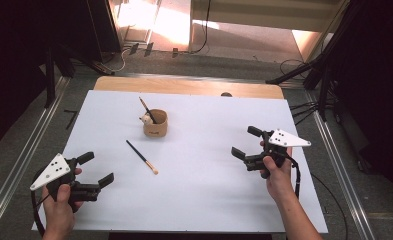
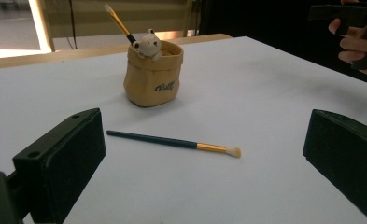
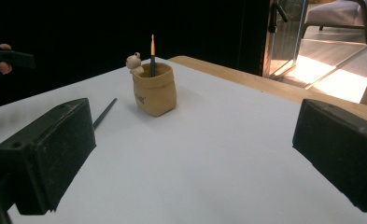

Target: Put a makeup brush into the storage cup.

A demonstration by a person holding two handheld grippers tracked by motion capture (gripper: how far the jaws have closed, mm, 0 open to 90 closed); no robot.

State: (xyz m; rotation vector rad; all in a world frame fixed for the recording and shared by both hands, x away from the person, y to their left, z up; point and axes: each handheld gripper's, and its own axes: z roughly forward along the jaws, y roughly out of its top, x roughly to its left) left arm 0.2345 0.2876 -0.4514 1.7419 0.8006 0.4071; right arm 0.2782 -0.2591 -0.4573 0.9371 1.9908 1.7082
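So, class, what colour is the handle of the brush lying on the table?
Dark teal brush handle, clearest in left gripper view.

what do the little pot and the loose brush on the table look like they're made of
Pot: probably glazed ceramic shaped like a soft sack; the tan surface has a slight sheen, a rolled rim and printed script, though resin can't be ruled out. Loose brush: dark handle, likely painted wood or plastic, a shiny gold band that looks like metal, and a pale tip of soft bristles.

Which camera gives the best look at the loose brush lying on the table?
The left gripper view: the brush lies whole and close. The high view shows it whole but small; the right gripper view shows its dark handle end.
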